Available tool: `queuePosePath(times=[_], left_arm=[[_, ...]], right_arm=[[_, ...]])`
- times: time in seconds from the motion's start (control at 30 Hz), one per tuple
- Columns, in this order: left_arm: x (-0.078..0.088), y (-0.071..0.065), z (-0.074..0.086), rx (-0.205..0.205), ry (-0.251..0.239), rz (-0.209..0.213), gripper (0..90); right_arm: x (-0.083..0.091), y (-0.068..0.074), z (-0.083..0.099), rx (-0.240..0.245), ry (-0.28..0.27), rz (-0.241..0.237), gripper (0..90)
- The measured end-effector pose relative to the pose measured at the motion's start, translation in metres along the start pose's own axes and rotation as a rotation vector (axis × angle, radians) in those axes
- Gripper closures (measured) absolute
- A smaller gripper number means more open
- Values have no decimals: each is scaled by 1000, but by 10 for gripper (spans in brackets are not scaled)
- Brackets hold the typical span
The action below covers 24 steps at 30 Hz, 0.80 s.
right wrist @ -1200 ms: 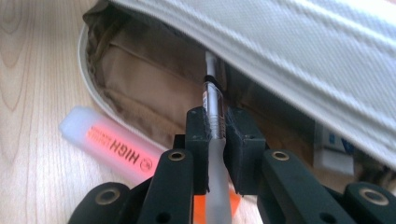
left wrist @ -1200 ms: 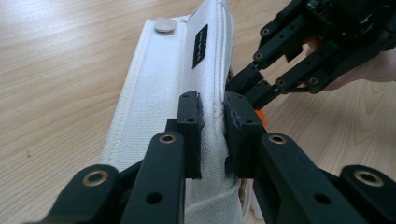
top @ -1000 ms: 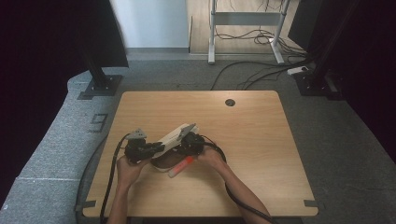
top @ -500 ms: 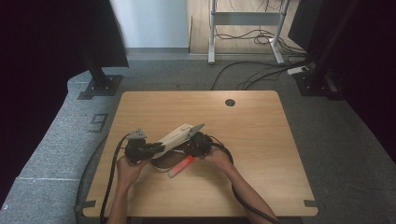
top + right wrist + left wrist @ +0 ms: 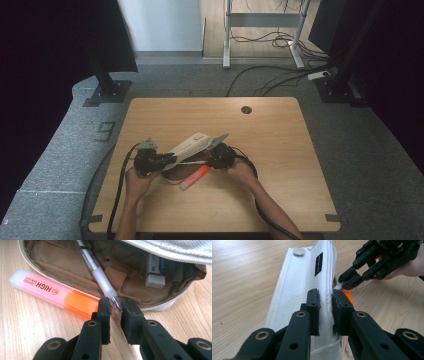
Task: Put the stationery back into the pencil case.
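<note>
A white fabric pencil case point(image 5: 190, 145) lies open at one side on the wooden table point(image 5: 280, 150). My left gripper point(image 5: 325, 298) is shut on the case's seamed upper edge point(image 5: 297, 282); from above it sits at the case's near-left end point(image 5: 167, 160). My right gripper point(image 5: 115, 303) has just been closing, and its jaws pinch the tip of a clear-and-white pen point(image 5: 100, 277) whose barrel runs into the case point(image 5: 175, 250). An orange-pink highlighter point(image 5: 50, 291) lies on the table against the case's opening point(image 5: 196, 176). A white eraser point(image 5: 155, 275) sits inside.
Black cables trail from both grippers toward the table's near edge point(image 5: 215, 231). A round cable hole point(image 5: 246, 109) lies at the far side of the table. Dark stands and a metal frame rise from the floor beyond the table.
My right gripper has shifted a little to the right at the case's opening. The left gripper and the case have stayed put.
</note>
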<state>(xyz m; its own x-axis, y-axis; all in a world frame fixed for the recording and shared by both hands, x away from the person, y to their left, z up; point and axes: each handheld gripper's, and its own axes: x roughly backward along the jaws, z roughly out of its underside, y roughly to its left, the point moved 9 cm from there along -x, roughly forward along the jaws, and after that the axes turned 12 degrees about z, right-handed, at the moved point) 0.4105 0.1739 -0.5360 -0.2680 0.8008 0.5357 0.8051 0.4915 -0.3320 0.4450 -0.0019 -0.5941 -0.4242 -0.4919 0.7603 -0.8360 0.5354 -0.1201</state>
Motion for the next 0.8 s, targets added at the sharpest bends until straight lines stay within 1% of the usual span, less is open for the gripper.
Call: queuePosePath(times=[0.07,0.2,0.27,0.33,0.37,0.5,0.6,0.67,0.73,0.8], left_arm=[[0,0,0,-1,0,0,767],[0,0,0,-2,2,0,767],[0,0,0,-2,2,0,767],[0,0,0,-2,2,1,767],[0,0,0,-2,3,0,767],[0,0,0,-2,4,0,766],[0,0,0,-2,3,0,766],[0,0,0,-3,2,0,767],[0,0,0,-3,2,1,767],[0,0,0,-3,1,1,766]], right_arm=[[1,0,-1,-3,-2,2,786],[2,-2,-4,3,-19,8,786],[1,-4,-7,11,-23,19,785],[2,-6,-10,6,-31,25,787],[1,-9,-13,8,-36,41,787],[-3,-13,-19,20,-27,61,776],[-6,-16,-22,15,-27,70,770],[-9,-18,-23,11,-22,85,769],[-11,-21,-24,2,-19,97,725],[-9,-22,-24,-11,-27,90,707]])
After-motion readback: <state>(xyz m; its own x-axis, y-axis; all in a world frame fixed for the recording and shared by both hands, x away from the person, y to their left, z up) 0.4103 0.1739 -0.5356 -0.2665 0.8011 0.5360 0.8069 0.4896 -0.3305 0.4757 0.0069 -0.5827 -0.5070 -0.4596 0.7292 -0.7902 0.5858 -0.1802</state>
